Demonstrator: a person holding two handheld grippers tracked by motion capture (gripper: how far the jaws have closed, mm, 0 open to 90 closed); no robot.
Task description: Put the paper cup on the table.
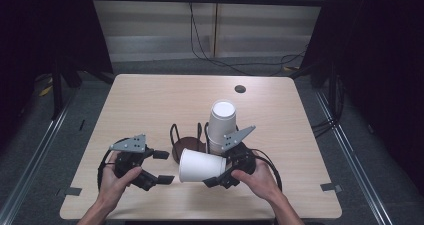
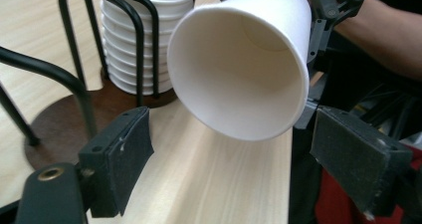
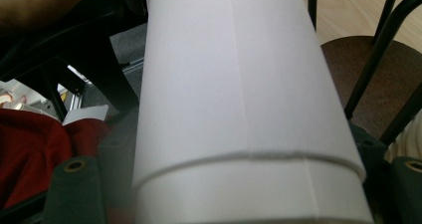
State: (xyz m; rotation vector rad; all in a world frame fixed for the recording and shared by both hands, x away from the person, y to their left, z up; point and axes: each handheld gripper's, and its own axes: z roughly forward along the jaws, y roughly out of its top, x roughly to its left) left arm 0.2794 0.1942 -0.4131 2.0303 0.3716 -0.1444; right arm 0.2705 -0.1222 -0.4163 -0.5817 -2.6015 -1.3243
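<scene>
1. Left gripper, at about 7 o'clock on the surface: jaws stand apart with nothing between the pads. In the left gripper view the cup's open mouth faces straight down the gap, with clear space to either pad. Judgement: lined up to receive or steady the rim, not yet gripping.
2. Right gripper, at about 5 o'clock: clenched on the base end of a single white paper cup, held on its side with the mouth toward 9 o'clock. The right gripper view shows the cup wall running out between the jaws, seam uppermost. Judgement: holding it level presents the opening to the other gripper.
3. Cup location: in the air just above the surface, near the front edge, between the two grippers.
4. Behind it, near the centre: a black wire rack on a dark round base. Its right bay holds a stack of cups, upside down; the left bay stands open.
5. Far, about 1 o'clock: a cable hole in the surface.
</scene>
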